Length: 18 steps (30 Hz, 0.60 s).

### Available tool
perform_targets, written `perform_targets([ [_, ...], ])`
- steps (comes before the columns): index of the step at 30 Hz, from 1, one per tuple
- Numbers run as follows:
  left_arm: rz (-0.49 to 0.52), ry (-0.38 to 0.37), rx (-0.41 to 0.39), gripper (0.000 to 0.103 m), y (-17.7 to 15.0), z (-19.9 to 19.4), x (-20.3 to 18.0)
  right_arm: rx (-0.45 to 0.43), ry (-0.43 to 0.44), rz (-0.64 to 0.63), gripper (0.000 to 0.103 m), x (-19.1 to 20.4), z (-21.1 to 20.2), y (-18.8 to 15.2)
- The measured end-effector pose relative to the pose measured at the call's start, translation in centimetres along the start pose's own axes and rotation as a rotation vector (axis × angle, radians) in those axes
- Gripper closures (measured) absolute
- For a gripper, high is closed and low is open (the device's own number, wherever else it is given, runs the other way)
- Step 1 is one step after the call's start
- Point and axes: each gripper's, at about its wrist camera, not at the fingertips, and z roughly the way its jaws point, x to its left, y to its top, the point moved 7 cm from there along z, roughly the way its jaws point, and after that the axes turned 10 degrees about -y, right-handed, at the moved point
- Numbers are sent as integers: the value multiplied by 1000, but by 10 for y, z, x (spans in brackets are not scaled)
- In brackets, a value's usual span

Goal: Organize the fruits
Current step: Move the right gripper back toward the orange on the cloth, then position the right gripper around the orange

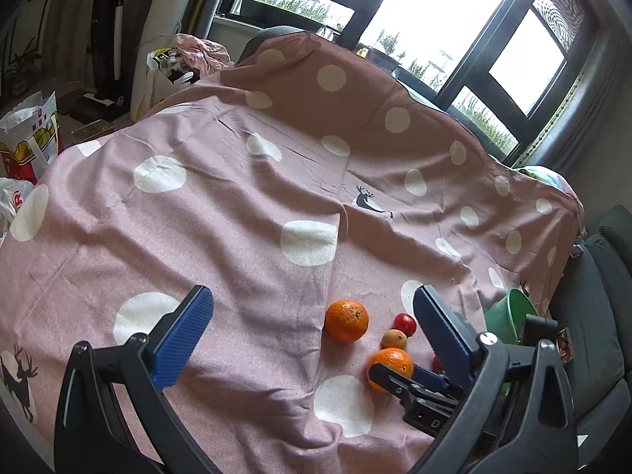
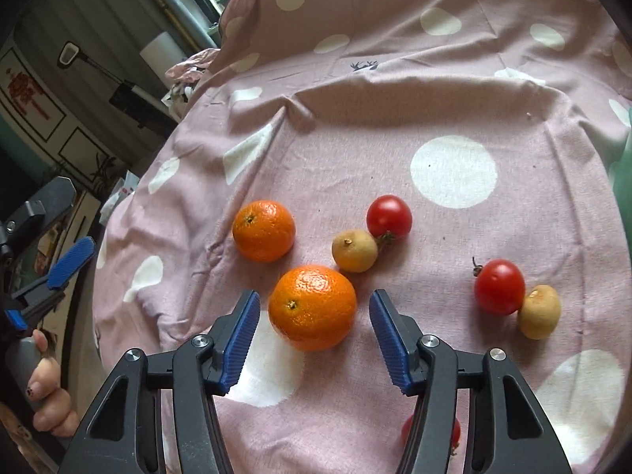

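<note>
While stem-end faces up, near orange point(image 2: 312, 307), round, between right claw point(image 2: 314, 339) pads

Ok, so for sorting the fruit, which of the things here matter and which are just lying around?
Part of the job:
- near orange, between the open right gripper pads, untouched
- far orange
- two red tomatoes
- two small tan fruits
- green bowl
- left gripper, open, empty

Just lying about:
- spotted pink cloth
- printed bag
- crumpled pink fabric
</note>
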Motion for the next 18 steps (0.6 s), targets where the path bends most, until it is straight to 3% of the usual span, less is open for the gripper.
perform_targets([
  [2,9,-4,7,2,-1,1,-1,7,-9,-5,54,2,5,-2],
  [6,19,6,14,2,-4,4,-2,-13,-49,-44,55,7,2,-3],
  [10,45,1,26,2,-6,8,-8,20,-67,-34,55,1,-3,-4],
  [15,71,-1,57,3,-14,17,-15,31,-152,-16,55,-25,-17,0],
  [18,102,12,83,5,-20,24,-21,41,-159,1,55,-38,-18,1],
])
